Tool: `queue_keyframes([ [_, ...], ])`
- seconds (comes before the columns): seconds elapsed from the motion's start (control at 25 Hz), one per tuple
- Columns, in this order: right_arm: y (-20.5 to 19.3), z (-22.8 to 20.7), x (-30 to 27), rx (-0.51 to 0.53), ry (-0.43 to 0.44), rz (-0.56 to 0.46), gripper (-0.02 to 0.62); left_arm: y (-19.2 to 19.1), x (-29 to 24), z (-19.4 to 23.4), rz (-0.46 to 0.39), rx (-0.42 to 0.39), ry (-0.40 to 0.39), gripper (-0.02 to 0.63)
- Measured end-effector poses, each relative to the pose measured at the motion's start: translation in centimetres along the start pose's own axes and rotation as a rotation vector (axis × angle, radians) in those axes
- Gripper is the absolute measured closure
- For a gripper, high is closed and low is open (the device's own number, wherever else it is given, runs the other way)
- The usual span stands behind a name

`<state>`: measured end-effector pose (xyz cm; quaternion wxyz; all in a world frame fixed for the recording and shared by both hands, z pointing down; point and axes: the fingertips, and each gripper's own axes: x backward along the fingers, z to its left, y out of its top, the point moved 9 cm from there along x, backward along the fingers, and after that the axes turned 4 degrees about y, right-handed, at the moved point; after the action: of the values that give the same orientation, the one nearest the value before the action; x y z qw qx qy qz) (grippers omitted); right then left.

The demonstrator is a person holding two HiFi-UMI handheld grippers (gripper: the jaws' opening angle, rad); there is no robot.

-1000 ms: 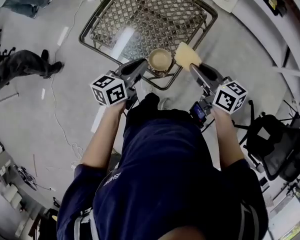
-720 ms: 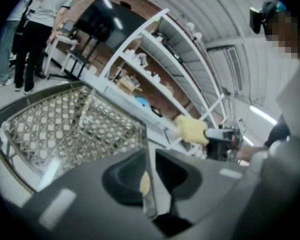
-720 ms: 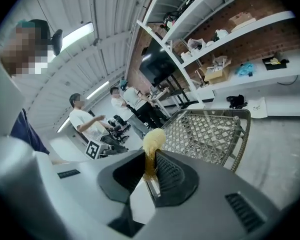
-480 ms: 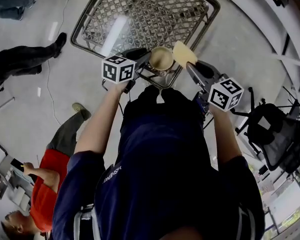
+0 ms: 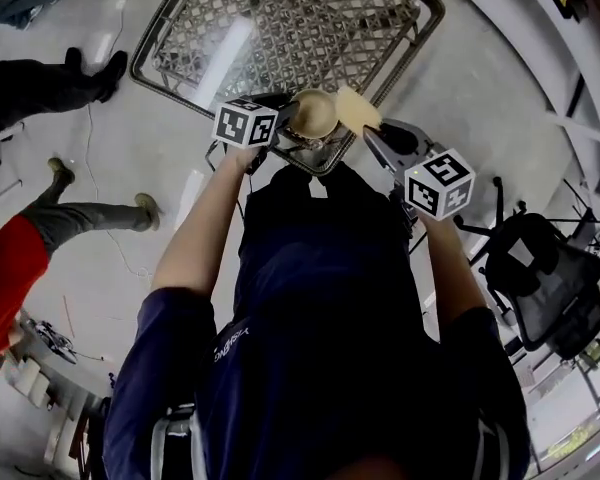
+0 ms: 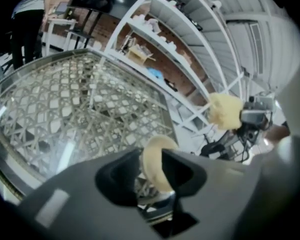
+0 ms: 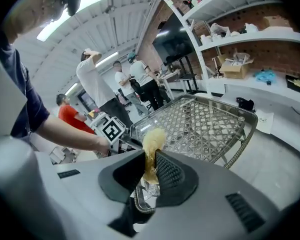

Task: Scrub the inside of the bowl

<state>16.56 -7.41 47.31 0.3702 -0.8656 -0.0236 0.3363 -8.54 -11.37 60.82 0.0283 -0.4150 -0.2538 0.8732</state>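
A tan bowl (image 5: 313,114) sits at the near corner of the glass table (image 5: 280,18). My left gripper (image 5: 283,110) is at the bowl's left side and its jaws are opening. In the left gripper view the bowl's rim (image 6: 155,161) stands between them, against the right jaw, with a gap on the left. My right gripper (image 5: 372,131) is shut on a yellow sponge (image 5: 355,110), held just right of the bowl. The sponge (image 7: 151,149) is pinched between the right gripper's ribbed pads. It also shows as a sponge (image 6: 225,111) in the left gripper view.
The table has a lattice base under the glass (image 7: 205,119) and a metal rim. A person's legs (image 5: 40,83) and a person in red (image 5: 10,268) are on the floor to the left. An office chair (image 5: 550,278) stands at the right. White shelves (image 6: 190,44) line the far wall.
My left gripper has moved forward and right, up to the bowl. The right gripper and sponge shifted slightly left toward the bowl. The person in red walked leftward.
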Motion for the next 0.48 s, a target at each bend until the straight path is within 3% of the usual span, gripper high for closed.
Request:
queue_keyframes([
  [0.28,-0.5,-1.0,-0.6,0.032,0.036,0.053,0.541,-1.7,-2.0,0.4,0.069,0.031,0.045,0.490],
  [0.48,-0.8,-1.2,-0.9,0.051,0.043,0.081,0.541,-2.3,-2.3,1.0,0.065,0.054,0.076,0.577],
])
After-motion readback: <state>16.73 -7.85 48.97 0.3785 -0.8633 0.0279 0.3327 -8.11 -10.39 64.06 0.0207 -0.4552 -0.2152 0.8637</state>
